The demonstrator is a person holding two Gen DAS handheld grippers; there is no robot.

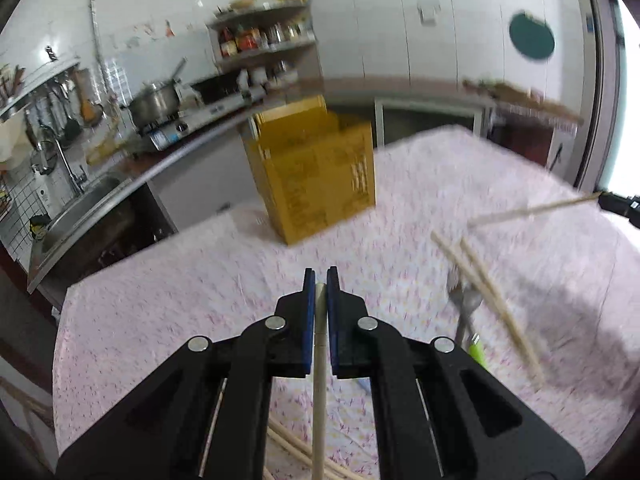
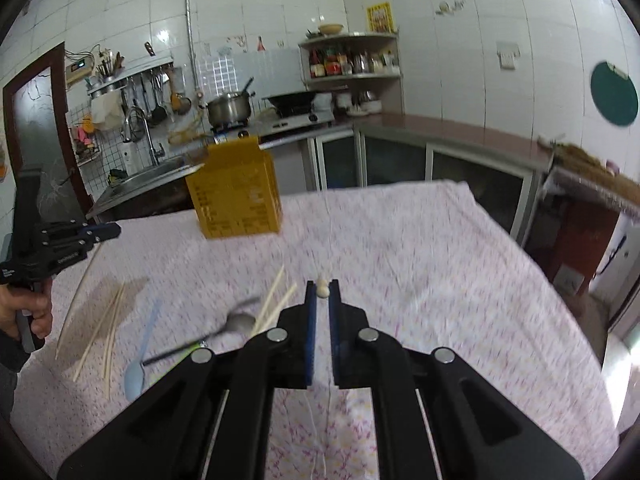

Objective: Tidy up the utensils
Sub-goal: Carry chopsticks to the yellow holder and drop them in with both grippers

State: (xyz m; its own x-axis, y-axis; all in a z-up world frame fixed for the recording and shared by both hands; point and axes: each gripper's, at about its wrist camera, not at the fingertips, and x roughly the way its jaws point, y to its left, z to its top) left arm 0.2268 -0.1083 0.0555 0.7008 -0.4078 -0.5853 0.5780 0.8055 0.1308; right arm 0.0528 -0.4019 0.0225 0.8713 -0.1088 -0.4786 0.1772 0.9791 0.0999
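Note:
My left gripper (image 1: 320, 280) is shut on a wooden chopstick (image 1: 319, 380) that runs back under it, held above the pink cloth table (image 1: 200, 300). My right gripper (image 2: 322, 292) is shut on the end of a chopstick (image 2: 322, 288), seen end-on; from the left wrist view that chopstick (image 1: 536, 210) sticks out from the right edge. A yellow utensil box (image 2: 236, 196) stands at the table's far side (image 1: 316, 176). Loose chopsticks (image 2: 108, 320), a metal spoon (image 2: 240, 323), a blue spoon (image 2: 138, 368) and two crossed chopsticks (image 1: 488, 300) lie on the cloth. The left gripper also shows at the left of the right wrist view (image 2: 100, 232).
A kitchen counter with a sink (image 2: 156, 172), a pot (image 2: 230, 108) on a stove and a spice shelf (image 2: 352, 60) runs behind the table. A green-handled utensil (image 1: 478, 350) lies by a metal fork (image 1: 464, 304).

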